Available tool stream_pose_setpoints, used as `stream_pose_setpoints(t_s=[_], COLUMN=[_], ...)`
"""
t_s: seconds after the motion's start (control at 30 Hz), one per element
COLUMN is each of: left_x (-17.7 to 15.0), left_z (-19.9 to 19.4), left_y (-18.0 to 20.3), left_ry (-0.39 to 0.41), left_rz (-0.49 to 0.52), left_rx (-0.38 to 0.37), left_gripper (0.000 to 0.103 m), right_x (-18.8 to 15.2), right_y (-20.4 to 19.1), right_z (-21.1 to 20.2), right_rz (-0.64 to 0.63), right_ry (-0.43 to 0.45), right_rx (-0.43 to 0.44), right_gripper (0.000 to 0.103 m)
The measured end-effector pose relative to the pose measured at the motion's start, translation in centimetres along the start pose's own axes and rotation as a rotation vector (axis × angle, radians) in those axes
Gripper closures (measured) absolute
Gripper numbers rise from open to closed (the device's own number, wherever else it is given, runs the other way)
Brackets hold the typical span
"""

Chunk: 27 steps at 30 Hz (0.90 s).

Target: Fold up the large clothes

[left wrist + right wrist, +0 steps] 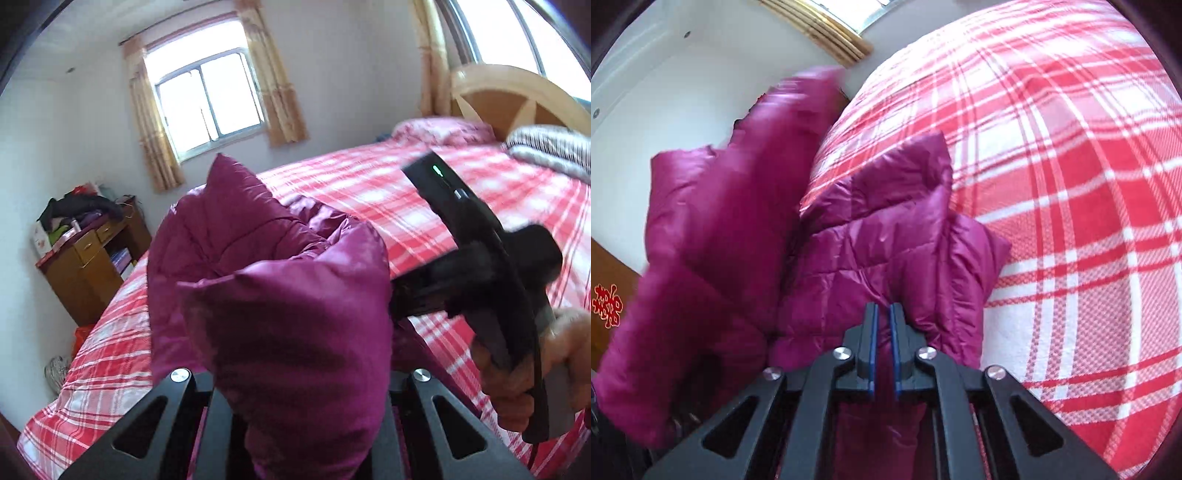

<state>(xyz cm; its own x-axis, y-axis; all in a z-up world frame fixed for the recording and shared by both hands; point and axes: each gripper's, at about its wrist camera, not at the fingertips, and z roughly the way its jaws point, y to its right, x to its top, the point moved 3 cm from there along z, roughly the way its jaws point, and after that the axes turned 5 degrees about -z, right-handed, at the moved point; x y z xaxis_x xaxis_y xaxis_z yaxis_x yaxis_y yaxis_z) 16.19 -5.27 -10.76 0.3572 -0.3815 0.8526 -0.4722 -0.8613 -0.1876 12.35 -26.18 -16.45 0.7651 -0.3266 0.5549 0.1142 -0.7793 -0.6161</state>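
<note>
A magenta quilted puffer jacket (pixel 258 266) is held up over the bed with the red and white plaid cover (pixel 369 177). My left gripper (pixel 295 406) is shut on a thick fold of the jacket, which hides its fingertips. My right gripper (pixel 406 295) reaches in from the right in the left wrist view, its tips buried in the jacket. In the right wrist view my right gripper (pixel 882 314) is shut on the jacket (pixel 871 251), its blue pads nearly together on the fabric. Part of the jacket (pixel 701 240) is blurred on the left.
A wooden headboard (pixel 509 96) and a striped folded blanket (pixel 554 151) are at the bed's far right. A wooden cabinet (pixel 92 266) piled with clothes stands by the left wall under a curtained window (pixel 210 103). The plaid bed cover (pixel 1071 184) fills the right wrist view's right side.
</note>
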Motion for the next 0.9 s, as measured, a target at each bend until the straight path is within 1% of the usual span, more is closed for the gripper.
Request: stream_pose_setpoints(t_s=[0.07, 0.17, 0.2, 0.37, 0.43, 0.53, 0.57, 0.63, 0.7, 0.77, 0.83, 0.9], left_x=[-0.8, -1.4, -1.6, -2.4, -2.7, -2.8, -2.9, -2.4, -2.5, -2.5, -2.7, -2.7], left_z=[0.6, 1.5, 1.9, 3.2, 3.5, 4.0, 4.2, 4.9, 5.3, 5.4, 5.6, 5.7], left_y=[1.2, 1.7, 1.7, 2.6, 2.9, 3.5, 3.5, 3.7, 3.4, 3.2, 3.2, 3.2], left_ry=[-0.023, -0.045, -0.055, -0.105, -0.115, -0.125, -0.127, -0.13, -0.134, -0.134, -0.135, -0.136], left_rz=[0.024, 0.027, 0.022, 0.037, 0.042, 0.047, 0.048, 0.042, 0.03, 0.032, 0.037, 0.032], left_rx=[-0.005, -0.021, -0.031, -0.039, -0.03, -0.023, -0.023, -0.026, -0.035, -0.037, -0.037, -0.038], left_gripper=[0.09, 0.09, 0.09, 0.09, 0.09, 0.09, 0.09, 0.09, 0.09, 0.09, 0.09, 0.09], right_x=[-0.4, -0.8, -0.9, -1.1, -1.1, -2.0, -2.2, -2.1, -2.2, -1.9, -1.1, 0.4], right_y=[0.4, 1.4, 1.7, 2.2, 2.4, 2.7, 2.8, 2.6, 2.5, 1.9, 0.9, -0.8], right_z=[0.3, 0.2, 0.2, -1.2, -2.5, -5.4, -6.0, -7.7, -9.2, -10.5, -11.2, -10.7], right_rz=[0.01, 0.048, 0.058, 0.071, 0.075, 0.054, 0.045, 0.027, 0.01, -0.003, -0.029, -0.085], right_ry=[-0.003, -0.007, -0.01, -0.006, 0.012, 0.034, 0.043, 0.074, 0.115, 0.155, 0.177, 0.172], right_rx=[0.003, 0.026, 0.037, 0.065, 0.067, 0.027, 0.013, -0.042, -0.08, -0.071, -0.048, -0.041], right_gripper=[0.094, 0.102, 0.103, 0.103, 0.1, 0.099, 0.095, 0.078, 0.052, 0.045, 0.043, 0.029])
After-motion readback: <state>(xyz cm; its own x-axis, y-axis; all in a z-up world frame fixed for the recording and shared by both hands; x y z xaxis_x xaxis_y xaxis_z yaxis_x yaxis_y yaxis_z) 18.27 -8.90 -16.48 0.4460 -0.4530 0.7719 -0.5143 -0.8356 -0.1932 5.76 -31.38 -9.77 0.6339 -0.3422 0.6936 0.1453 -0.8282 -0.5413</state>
